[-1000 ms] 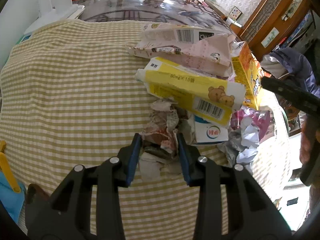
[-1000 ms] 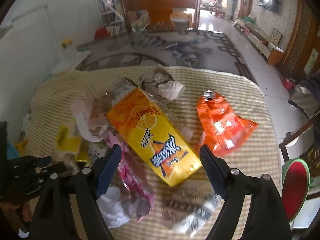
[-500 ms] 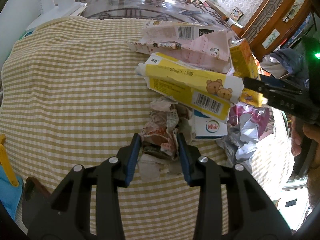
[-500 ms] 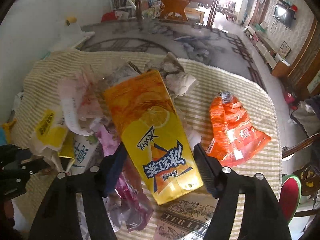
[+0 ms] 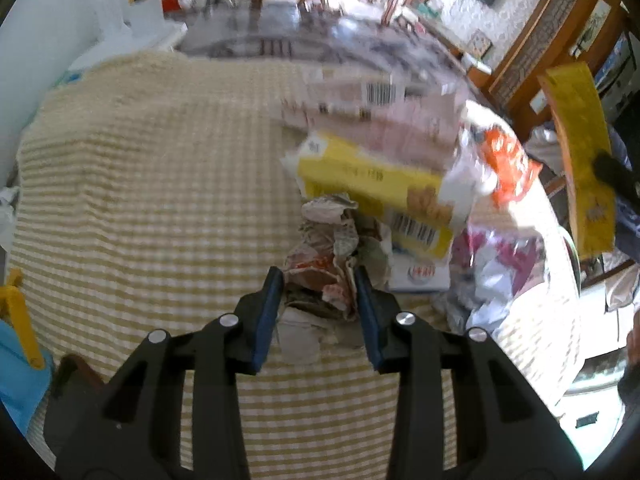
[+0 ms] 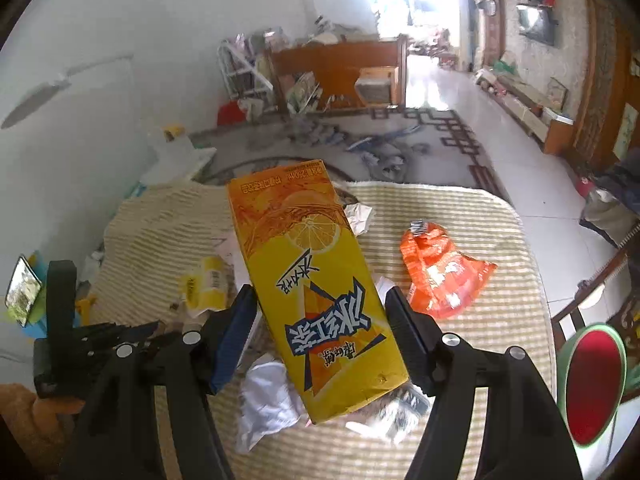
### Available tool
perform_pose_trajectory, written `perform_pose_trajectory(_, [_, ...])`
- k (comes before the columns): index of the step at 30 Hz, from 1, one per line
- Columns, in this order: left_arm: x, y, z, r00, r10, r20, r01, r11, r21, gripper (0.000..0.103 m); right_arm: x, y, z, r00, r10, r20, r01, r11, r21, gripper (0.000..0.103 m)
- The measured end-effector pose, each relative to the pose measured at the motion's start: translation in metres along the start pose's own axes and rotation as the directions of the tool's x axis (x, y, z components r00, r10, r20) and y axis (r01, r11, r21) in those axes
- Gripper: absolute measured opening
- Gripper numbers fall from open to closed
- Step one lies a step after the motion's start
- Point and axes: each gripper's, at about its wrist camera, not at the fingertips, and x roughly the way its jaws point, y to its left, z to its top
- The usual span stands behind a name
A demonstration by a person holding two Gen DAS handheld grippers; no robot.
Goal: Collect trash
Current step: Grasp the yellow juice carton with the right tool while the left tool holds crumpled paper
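My right gripper (image 6: 320, 312) is shut on a yellow-orange lemon tea carton (image 6: 312, 280) and holds it tilted above the checked tablecloth (image 6: 496, 312); the carton also shows at the right edge of the left wrist view (image 5: 580, 152). My left gripper (image 5: 318, 292) is shut on a crumpled paper wad (image 5: 328, 264) that rests on the cloth (image 5: 140, 200). A yellow bear box (image 5: 372, 188), a pink wrapper (image 5: 384, 116), an orange snack bag (image 6: 440, 272) and a small white carton (image 5: 420, 276) lie in the pile.
Crumpled white and purple wrappers (image 5: 504, 276) lie at the table's right edge. White paper (image 6: 268, 400) lies under the lifted carton. A red-seated chair (image 6: 592, 384) stands at the right of the table. A phone (image 6: 22, 292) stands at the left.
My right gripper closed on the lemon tea carton and lifted it off the pile, uncovering the orange bag in the left view. My left gripper stays closed on the paper wad.
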Motion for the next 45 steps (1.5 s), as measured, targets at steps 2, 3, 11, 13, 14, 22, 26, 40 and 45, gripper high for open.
perform_pose_trajectory(2, [-0.012, -0.003, 0.006, 0.999, 0.001, 0.048, -0.001, 1.0, -0.003, 0.035, -0.015, 0.001, -0.007, 0.999, -0.019, 0.043, 0.017, 0.999, 0.041, 0.065])
perform_pose_trajectory(3, [-0.019, -0.005, 0.009, 0.997, -0.003, 0.072, 0.004, 1.0, -0.005, 0.035, -0.019, 0.0, -0.01, 0.998, -0.024, 0.054, 0.02, 0.997, 0.068, 0.065])
perform_pose_trajectory(11, [-0.059, -0.044, 0.037, 0.975, -0.105, 0.195, 0.093, 0.993, 0.068, 0.035, -0.041, -0.013, -0.019, 0.993, -0.074, 0.093, 0.059, 0.987, 0.15, 0.065])
perform_pose_trajectory(13, [-0.062, -0.058, 0.043, 0.971, -0.135, 0.2, 0.117, 0.988, 0.099, 0.035, -0.045, -0.019, -0.019, 0.992, -0.08, 0.101, 0.062, 0.983, 0.175, 0.064])
perform_pose_trajectory(14, [-0.063, -0.064, 0.044, 0.968, -0.148, 0.202, 0.127, 0.986, 0.111, 0.035, -0.046, -0.021, -0.019, 0.991, -0.087, 0.104, 0.067, 0.981, 0.184, 0.062])
perform_pose_trajectory(22, [-0.062, -0.092, 0.045, 0.959, -0.198, 0.201, 0.163, 0.971, 0.177, 0.035, -0.043, -0.044, -0.031, 0.995, -0.098, 0.035, 0.087, 0.965, 0.247, 0.04])
perform_pose_trajectory(26, [-0.059, -0.087, 0.045, 0.962, -0.195, 0.191, 0.165, 0.973, 0.161, 0.035, -0.032, -0.05, -0.034, 0.995, -0.096, -0.036, 0.102, 0.967, 0.234, 0.055])
perform_pose_trajectory(40, [-0.049, -0.076, 0.037, 0.975, -0.164, 0.151, 0.146, 0.982, 0.123, 0.035, 0.047, -0.051, -0.027, 0.933, -0.318, -0.17, 0.29, 0.942, -0.172, 0.082])
perform_pose_trajectory(45, [-0.048, -0.074, 0.038, 0.977, -0.155, 0.147, 0.139, 0.984, 0.113, 0.036, 0.084, -0.043, -0.031, 0.908, -0.353, -0.225, 0.266, 0.902, -0.341, 0.082])
